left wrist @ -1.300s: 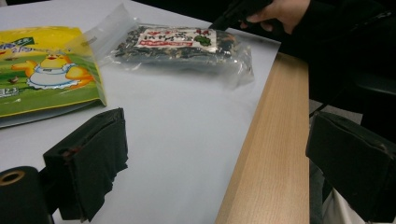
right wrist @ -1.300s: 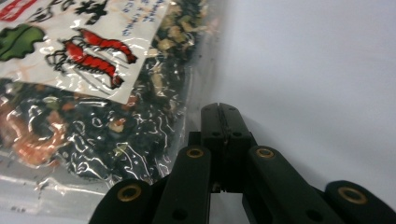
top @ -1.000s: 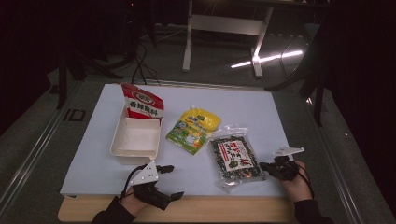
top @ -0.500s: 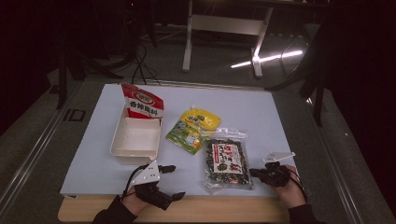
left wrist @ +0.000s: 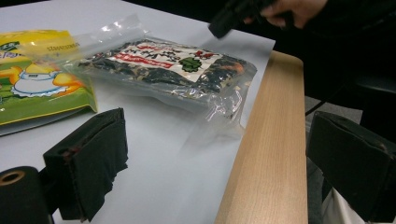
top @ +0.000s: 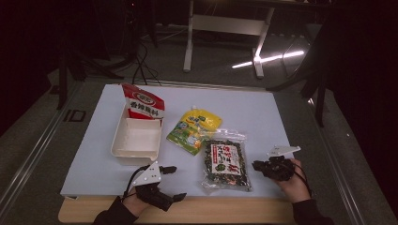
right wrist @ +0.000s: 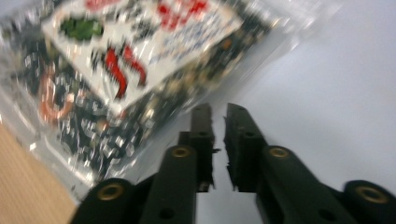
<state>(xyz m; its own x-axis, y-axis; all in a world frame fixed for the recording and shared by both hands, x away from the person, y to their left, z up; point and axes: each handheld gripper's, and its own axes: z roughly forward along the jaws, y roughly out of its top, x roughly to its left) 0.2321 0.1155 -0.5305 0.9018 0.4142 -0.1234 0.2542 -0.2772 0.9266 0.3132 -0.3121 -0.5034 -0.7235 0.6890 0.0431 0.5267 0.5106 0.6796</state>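
Releasing the seaweed packet: right hand-held gripper just parted

Right hand-held gripper: jaws have just been opening and stand a narrow slit apart with nothing between them; tips sit just off the right edge of the seaweed packet. Compared with a second ago, the packet lies farther left, squarer to the worktop front edge, just right of the yellow pouch. Judgement: repositioning done, packet let go. Left hand-held gripper: jaws wide apart, empty, left of the packet near the front edge. Right gripper view is blurred; packet print unreadable; its lower corner is cut off.
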